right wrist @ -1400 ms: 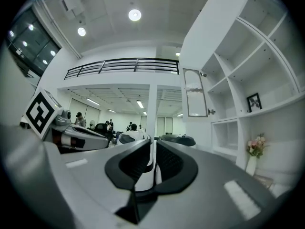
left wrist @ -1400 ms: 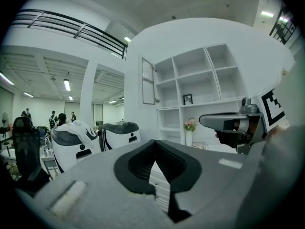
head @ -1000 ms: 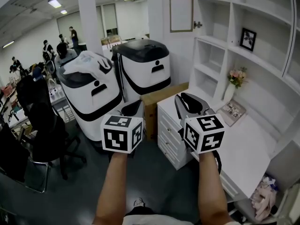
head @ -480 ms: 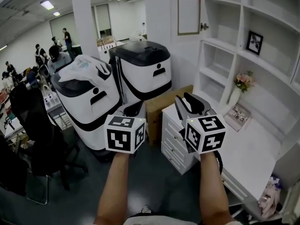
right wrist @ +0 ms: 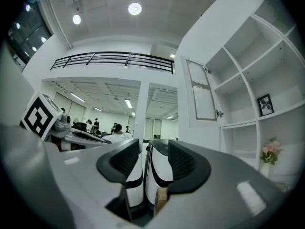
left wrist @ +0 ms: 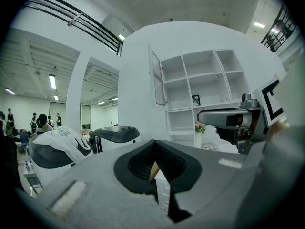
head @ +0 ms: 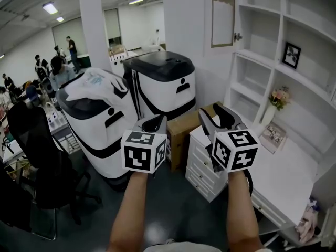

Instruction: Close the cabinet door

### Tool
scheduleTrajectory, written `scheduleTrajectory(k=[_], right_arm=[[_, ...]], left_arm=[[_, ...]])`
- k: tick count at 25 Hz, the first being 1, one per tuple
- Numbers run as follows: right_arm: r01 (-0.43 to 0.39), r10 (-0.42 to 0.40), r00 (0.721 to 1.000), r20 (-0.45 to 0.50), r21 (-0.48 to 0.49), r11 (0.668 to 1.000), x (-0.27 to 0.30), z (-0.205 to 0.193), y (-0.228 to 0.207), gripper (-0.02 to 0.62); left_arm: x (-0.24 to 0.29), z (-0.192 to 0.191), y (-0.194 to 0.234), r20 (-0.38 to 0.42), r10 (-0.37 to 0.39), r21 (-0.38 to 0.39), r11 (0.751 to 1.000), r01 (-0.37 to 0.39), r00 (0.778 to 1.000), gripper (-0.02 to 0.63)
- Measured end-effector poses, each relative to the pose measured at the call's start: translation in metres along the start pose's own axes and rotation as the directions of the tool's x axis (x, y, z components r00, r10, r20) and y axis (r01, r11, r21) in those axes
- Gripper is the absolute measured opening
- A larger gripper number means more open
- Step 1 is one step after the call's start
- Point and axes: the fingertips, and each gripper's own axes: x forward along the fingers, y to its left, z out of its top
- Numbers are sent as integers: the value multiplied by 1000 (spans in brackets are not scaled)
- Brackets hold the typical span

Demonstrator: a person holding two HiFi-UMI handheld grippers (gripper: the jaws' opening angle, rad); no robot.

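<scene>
- The cabinet door [head: 223,14] stood swung open at the upper left corner of a white shelf unit [head: 251,61]. It was edge-on to the open compartments, with its small knob [head: 237,37] on the side facing the shelves.
- The left gripper [head: 153,123] was held level in front of the person with its jaws brought together at the tips and nothing between them.
- The right gripper [head: 217,117] was beside it, pointing toward the shelf unit but well short of the door. Its jaws stood apart, having just been opening, and gripped nothing.
- Below the shelves ran a white counter [head: 283,167] with a bank of drawers [head: 202,164] at its near end.
- A framed picture [head: 291,55] sat in one compartment, and a vase of flowers [head: 278,100] stood at the back of the counter.
- A cardboard box [head: 184,127] sat against the drawers, with two white-and-black machines [head: 163,83] to its left.
- People [head: 52,67] gathered at the far side of the room.
</scene>
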Motion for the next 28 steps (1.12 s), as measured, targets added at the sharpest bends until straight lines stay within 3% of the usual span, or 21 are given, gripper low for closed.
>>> scheduleTrajectory(k=[6,13,28], right_arm=[[14,-14,1000,7,19,1000,19,4,10,213],[31,-31,999,6,36,999,27,5,9,239],[42,-44,999,33,50,998,78,-3,-33,253]], left_arm=[[7,3,19,2,-27,38,999,27,1000,0],[16,-4,24,-10,-51,33,998,51,999,0],[83,-2,39,-14,-64,73,995,65,998,0]])
